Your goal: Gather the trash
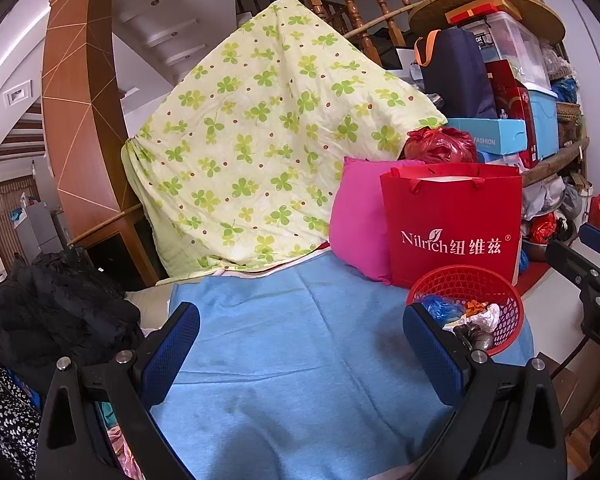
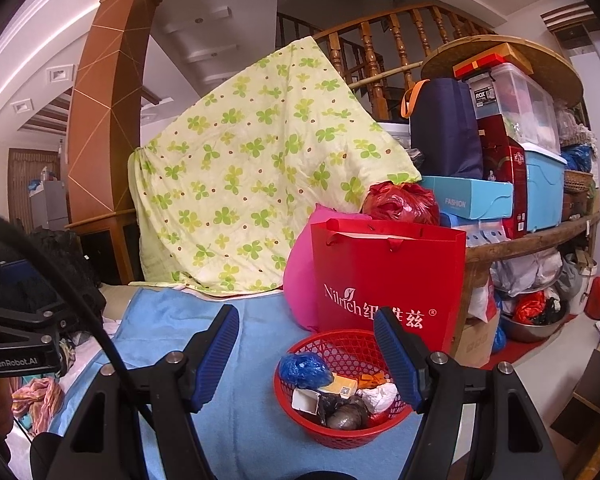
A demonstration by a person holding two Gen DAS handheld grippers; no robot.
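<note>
On the bed, largest first:
Quilt: clover-print quilt (image 2: 244, 184) draped behind, over the railing side.
Blanket: blue blanket (image 1: 300, 340) spread flat under both grippers.
Bag: red paper bag (image 2: 388, 276) upright behind the basket.
Basket: red basket (image 2: 340, 436) on the blanket, holding trash (image 2: 340, 396).
Left gripper (image 1: 300, 352): jaws spread, nothing between.
Right gripper (image 2: 306, 360): jaws spread, nothing gripped, near the basket.

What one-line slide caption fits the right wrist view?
Open right gripper above red basket of collected trash on blue cloth.
</note>
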